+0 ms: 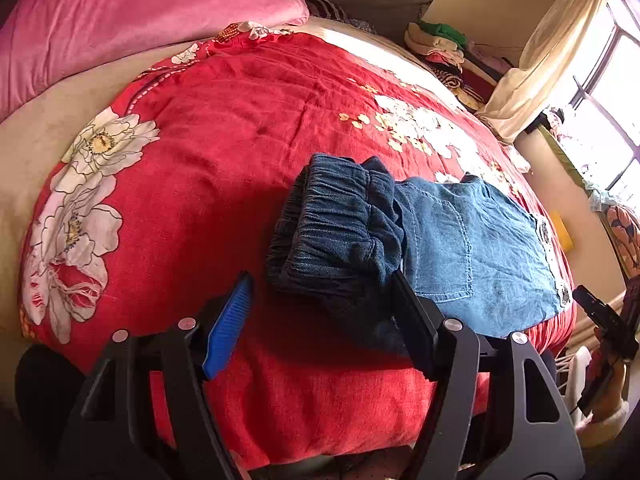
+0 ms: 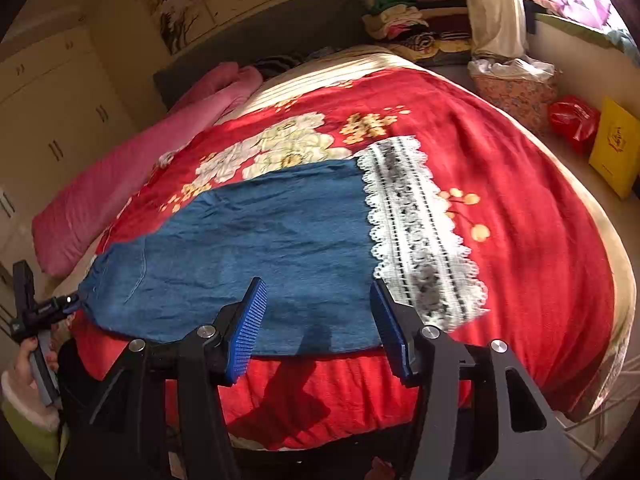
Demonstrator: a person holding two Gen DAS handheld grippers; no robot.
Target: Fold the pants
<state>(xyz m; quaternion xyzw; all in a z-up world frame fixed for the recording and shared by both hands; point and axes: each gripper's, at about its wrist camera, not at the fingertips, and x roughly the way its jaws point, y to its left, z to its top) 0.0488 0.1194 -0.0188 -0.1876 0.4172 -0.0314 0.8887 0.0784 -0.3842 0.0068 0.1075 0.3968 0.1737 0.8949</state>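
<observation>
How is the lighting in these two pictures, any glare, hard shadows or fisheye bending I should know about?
Left wrist view: the window at upper right is blown out white, the elastic waistband sits in shade, and the bed bulges with fisheye distortion. Right wrist view: sun falls across the red bedspread, the right tool throws a hard dark shadow on the denim pants and the bed edge; corners go black.

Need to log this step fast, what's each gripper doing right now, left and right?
Left gripper: open, holding nothing; the denim pants waistband lies just ahead.
Right gripper: open, holding nothing, over the pants' near edge.
</observation>
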